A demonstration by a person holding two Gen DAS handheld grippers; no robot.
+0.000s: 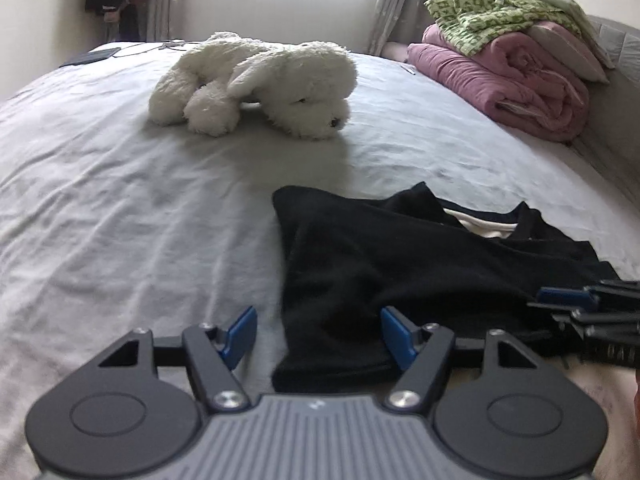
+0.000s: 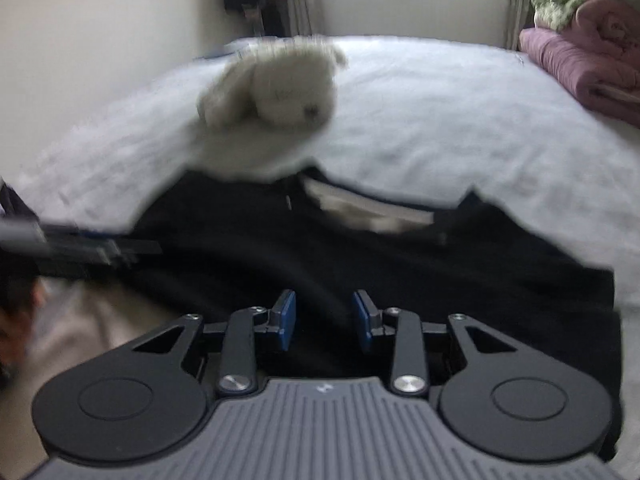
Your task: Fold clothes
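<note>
A black shirt [image 1: 400, 260] with a pale inner collar [image 1: 480, 226] lies crumpled on the grey bed sheet [image 1: 120, 200]. My left gripper [image 1: 318, 336] stands open low over the shirt's left edge. Cloth lies between its blue pads on the right side, and bare sheet on the left. The right gripper [image 1: 560, 306] comes in from the right edge over the shirt. The right wrist view is blurred. There my right gripper [image 2: 324, 320] hovers over the black shirt [image 2: 360, 248] with its pads partly apart and nothing pinched. The left gripper [image 2: 112, 250] shows at the left.
A white plush dog [image 1: 256, 80] lies mid-bed beyond the shirt. A rolled pink quilt [image 1: 512, 80] with a green patterned garment [image 1: 492, 8] on top sits at the right by the headboard. A dark flat object [image 1: 90, 56] rests at the far left corner.
</note>
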